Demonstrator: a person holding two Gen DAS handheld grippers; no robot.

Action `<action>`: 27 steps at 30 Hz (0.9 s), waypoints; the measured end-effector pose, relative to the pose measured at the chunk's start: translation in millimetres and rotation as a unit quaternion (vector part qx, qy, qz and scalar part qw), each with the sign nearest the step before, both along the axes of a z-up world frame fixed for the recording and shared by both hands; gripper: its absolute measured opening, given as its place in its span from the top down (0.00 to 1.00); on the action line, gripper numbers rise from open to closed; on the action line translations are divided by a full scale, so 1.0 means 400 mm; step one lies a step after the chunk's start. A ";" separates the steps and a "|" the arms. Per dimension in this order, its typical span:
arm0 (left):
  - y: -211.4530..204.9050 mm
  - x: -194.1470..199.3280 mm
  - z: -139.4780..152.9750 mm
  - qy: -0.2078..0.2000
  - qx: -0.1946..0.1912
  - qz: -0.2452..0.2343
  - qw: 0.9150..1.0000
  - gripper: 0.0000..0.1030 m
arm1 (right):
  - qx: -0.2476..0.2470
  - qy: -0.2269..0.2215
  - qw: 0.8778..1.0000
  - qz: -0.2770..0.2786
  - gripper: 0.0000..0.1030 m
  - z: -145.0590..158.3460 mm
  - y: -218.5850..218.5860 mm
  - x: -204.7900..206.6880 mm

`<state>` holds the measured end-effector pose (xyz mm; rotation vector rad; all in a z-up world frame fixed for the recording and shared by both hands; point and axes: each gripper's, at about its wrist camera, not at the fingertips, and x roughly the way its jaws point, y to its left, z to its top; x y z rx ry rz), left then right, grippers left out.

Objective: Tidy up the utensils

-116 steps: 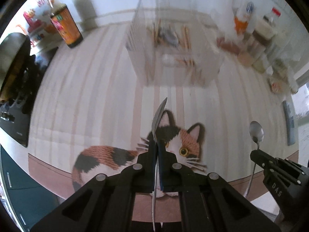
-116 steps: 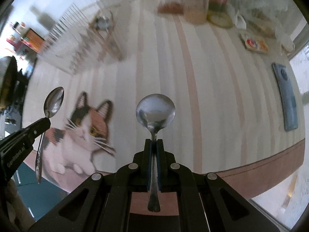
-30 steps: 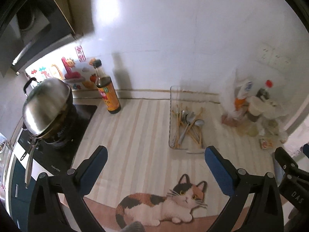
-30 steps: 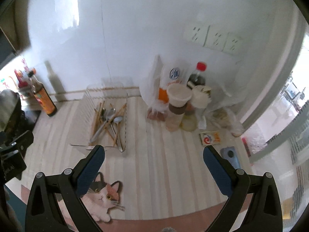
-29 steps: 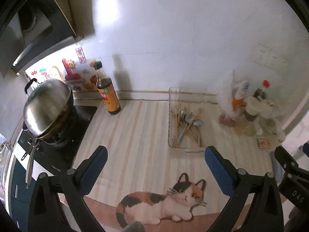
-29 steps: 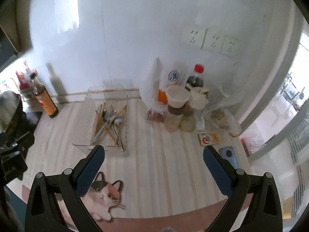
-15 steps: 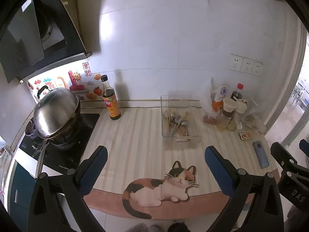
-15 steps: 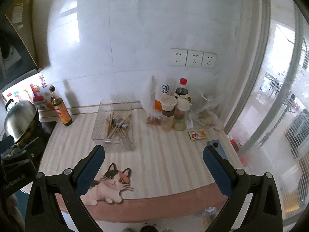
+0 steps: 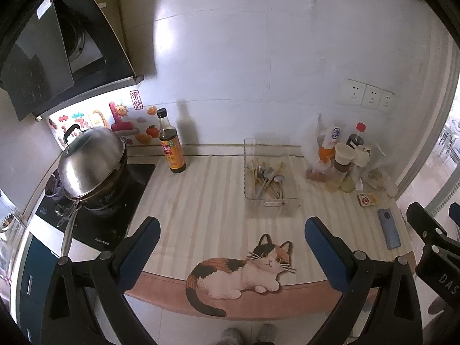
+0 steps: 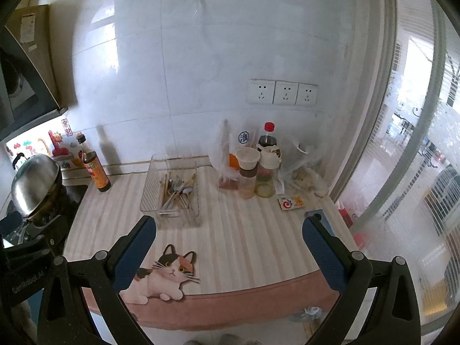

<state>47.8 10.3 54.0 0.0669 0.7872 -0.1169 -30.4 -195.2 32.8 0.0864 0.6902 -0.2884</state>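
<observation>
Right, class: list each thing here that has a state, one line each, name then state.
Left tool: open, empty.
Right tool: open, empty.
Clear plastic utensil tray: holds spoons and chopsticks.
Steel domed wok lid: on the wok.
Dark glass sauce bottle: upright, capped.

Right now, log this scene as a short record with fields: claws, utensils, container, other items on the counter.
left claw: open, holding nothing, held back from the counter
right claw: open, holding nothing
utensils: spoons and chopsticks lying together inside the clear bin
clear bin: on the striped mat, behind the cat picture
left of bin: sauce bottle, lidded wok
right of bin: jars and bags, phone
</observation>
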 end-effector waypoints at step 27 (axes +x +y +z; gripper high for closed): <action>-0.014 0.063 -0.030 0.014 0.014 0.034 0.999 0.00 | -0.004 0.013 1.000 0.028 0.00 -0.026 -0.016 0.095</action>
